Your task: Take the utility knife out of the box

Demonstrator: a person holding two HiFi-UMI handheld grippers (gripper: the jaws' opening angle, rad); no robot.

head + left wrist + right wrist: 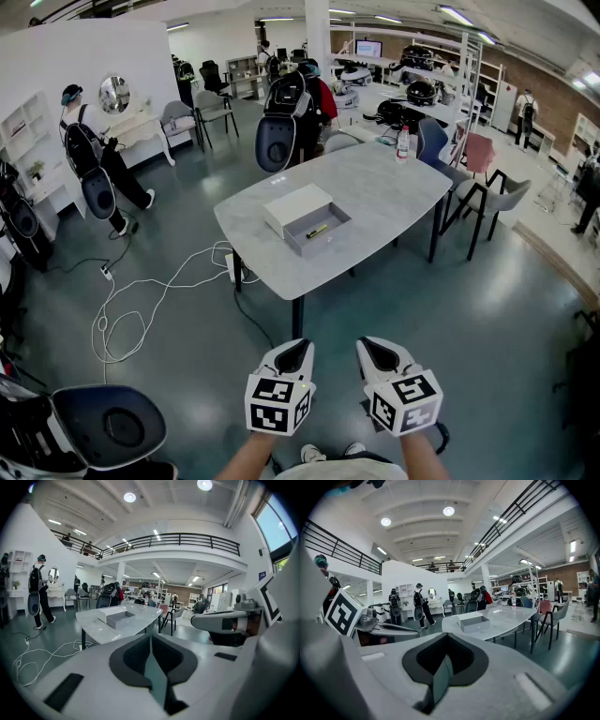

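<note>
A white box (296, 205) lies on the grey table (394, 192) ahead, its grey tray (330, 235) slid out toward me. In the tray rests the utility knife (317, 230), small, dark and yellowish. My left gripper (292, 354) and right gripper (379, 352) hang side by side at the bottom of the head view, well short of the table. Both are shut with nothing between the jaws. The left gripper view shows the box (116, 617) far beyond the closed left gripper (151, 641). The right gripper view shows the box (474, 620) past the closed right gripper (446, 657).
A water bottle (403, 143) stands at the table's far edge. White cables (141, 300) loop over the floor left of the table. Chairs (497, 197) stand to its right. A person (94, 159) stands far left, and a dark blue seat (105, 427) sits at lower left.
</note>
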